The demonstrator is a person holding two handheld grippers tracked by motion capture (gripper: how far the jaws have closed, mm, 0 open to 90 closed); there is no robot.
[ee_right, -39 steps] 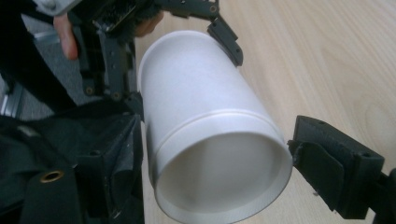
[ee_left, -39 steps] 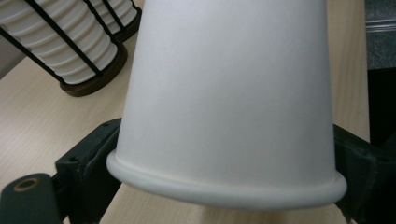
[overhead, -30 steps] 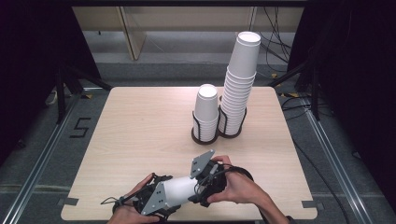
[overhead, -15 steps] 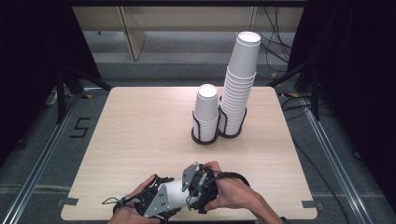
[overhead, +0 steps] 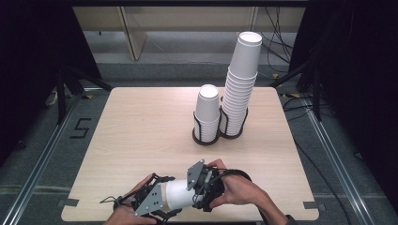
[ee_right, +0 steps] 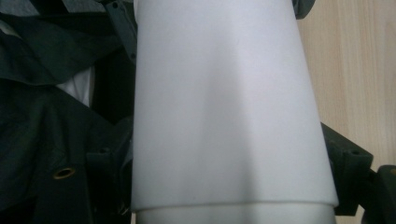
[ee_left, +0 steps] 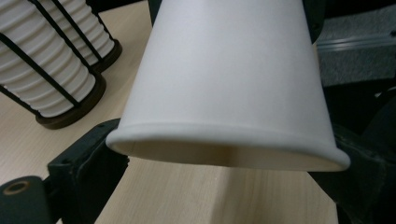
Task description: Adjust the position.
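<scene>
Paper cup (overhead: 180, 194) lies between both grippers' fingers.

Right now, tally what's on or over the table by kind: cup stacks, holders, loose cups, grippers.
Cup stacks: 2, short stack and tall stack
Black wire holders: 2, front holder and rear holder
Loose white paper cup: 1, between both grippers
Grippers: 2, left gripper and right gripper
Total: 7
</scene>
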